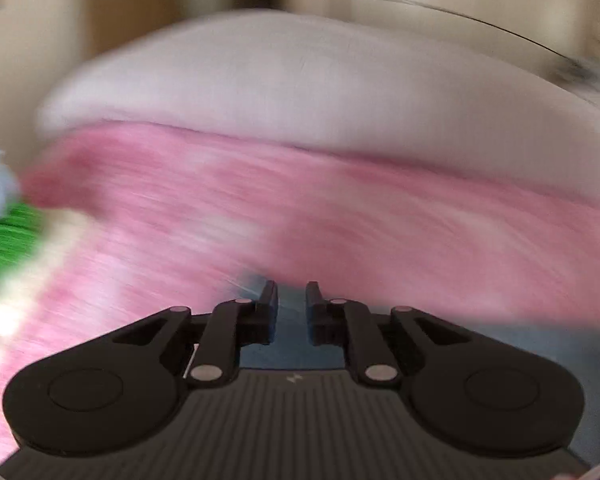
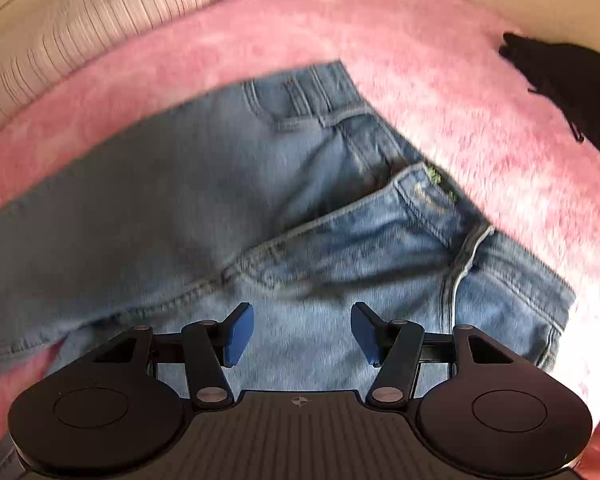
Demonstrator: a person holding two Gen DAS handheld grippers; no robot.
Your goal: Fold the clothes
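Folding had barely begun: the jeans [image 2: 284, 200] lay rumpled on the pink blanket [image 2: 440, 60] just ahead of my right gripper [image 2: 302, 332], jaws parted and empty, my left gripper [image 1: 291, 304] nearly closed, holding nothing discernible.

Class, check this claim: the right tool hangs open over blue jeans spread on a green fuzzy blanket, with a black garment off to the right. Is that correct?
One detail is wrong. The blanket is pink, not green, as the right wrist view shows. The right tool does hang open over the blue jeans, with the black garment at right.

Light-blue jeans [image 2: 284, 208] lie rumpled, partly folded, waistband upward, on the pink blanket [image 2: 440, 60].
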